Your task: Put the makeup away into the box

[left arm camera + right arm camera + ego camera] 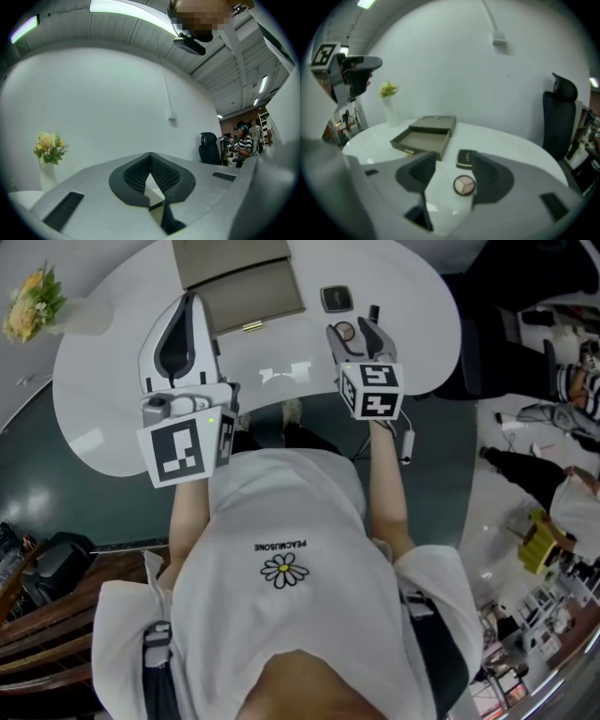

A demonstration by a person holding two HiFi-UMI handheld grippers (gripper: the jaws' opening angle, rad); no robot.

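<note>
Near round compact point(464, 184) | right gripper point(451, 164) jaws apart, empty | left gripper point(150, 163) jaws together | advice: centre, lower, close gently

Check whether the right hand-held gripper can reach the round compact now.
Probably yes: the right hand-held gripper is open, the round compact lies on the table in line between its jaws, and nothing stands in the way.

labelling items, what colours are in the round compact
Three wedges, pink, beige and tan, in the round compact; clearest in the right gripper view.
</note>
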